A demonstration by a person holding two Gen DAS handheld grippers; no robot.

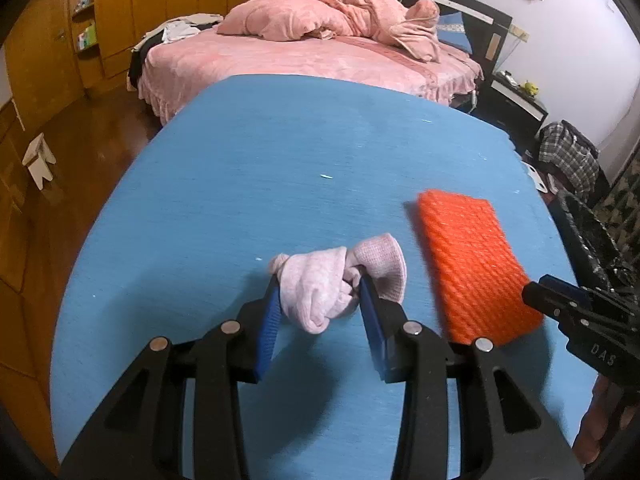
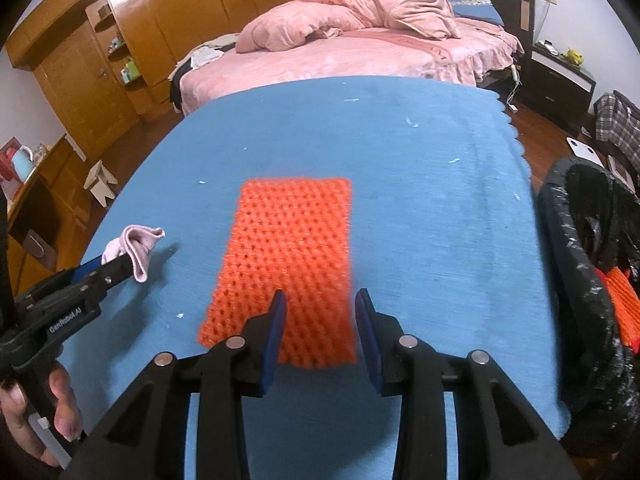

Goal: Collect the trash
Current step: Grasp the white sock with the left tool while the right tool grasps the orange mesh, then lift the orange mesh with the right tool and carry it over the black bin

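On the blue-covered surface (image 1: pixel 280 152), two pieces of trash are in play: a crumpled pale pink sock (image 1: pixel 332 280) and a flat orange foam net sleeve (image 2: pixel 288 264).

Left hand-held gripper (image 1: pixel 320 284): fingers either side of the sock, pads touching it, looks pinched. The right wrist view shows the sock at that gripper's tip, apparently raised a little off the cloth, judging by the shadow beside it. So the step in hand on the left is pick-up done or nearly done; carry to the bin comes next.

Right hand-held gripper (image 2: pixel 320 296): fingers spread, nothing between them, hovering over the near end of the foam net. The net lies flat on the cloth, slightly blurred in both views. Step in hand on the right: the approach for a grasp.

The next move calls for:
- right: drop onto the near edge of the net and close; it's thin and flat, so one finger probably needs to get under the edge or bunch the material up.
- left: swing across to the bin without clipping the right gripper, which sits between the sock and the bin.

Container: a bin lined with a black bag (image 2: pixel 580 264), just off the right edge of the surface. Inside, more orange foam net (image 2: pixel 620 304) shows; the rest of the contents are hidden by the bag's rim.
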